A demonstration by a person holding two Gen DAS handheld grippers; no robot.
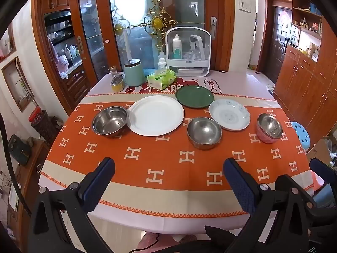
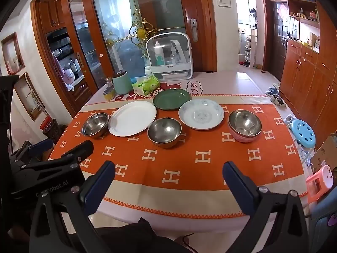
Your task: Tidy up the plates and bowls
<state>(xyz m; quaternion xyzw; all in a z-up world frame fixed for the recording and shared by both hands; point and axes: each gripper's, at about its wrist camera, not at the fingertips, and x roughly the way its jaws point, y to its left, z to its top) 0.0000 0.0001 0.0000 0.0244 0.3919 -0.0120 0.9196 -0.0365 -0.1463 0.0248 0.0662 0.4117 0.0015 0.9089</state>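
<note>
On the orange cloth lie a large white plate (image 1: pixel 155 115) (image 2: pixel 132 118), a green plate (image 1: pixel 194 96) (image 2: pixel 171 99) behind it, and a pale patterned plate (image 1: pixel 229 114) (image 2: pixel 201 113). A steel bowl (image 1: pixel 110 121) (image 2: pixel 95 124) stands at the left, touching the white plate's rim. Another steel bowl (image 1: pixel 204 132) (image 2: pixel 164 132) is in the middle, and a pink-sided steel bowl (image 1: pixel 269 128) (image 2: pixel 244 125) is at the right. My left gripper (image 1: pixel 168 168) and right gripper (image 2: pixel 168 171) hover open over the table's near edge, both empty and well short of the dishes.
At the table's far end stand a mint canister (image 1: pixel 134 72), a tissue pack (image 1: pixel 161 78), a jar (image 1: pixel 117 82) and a white storage case (image 1: pixel 188 51). A blue stool (image 2: pixel 303 133) and a pink stool (image 2: pixel 319 181) stand right of the table. Glass doors are behind.
</note>
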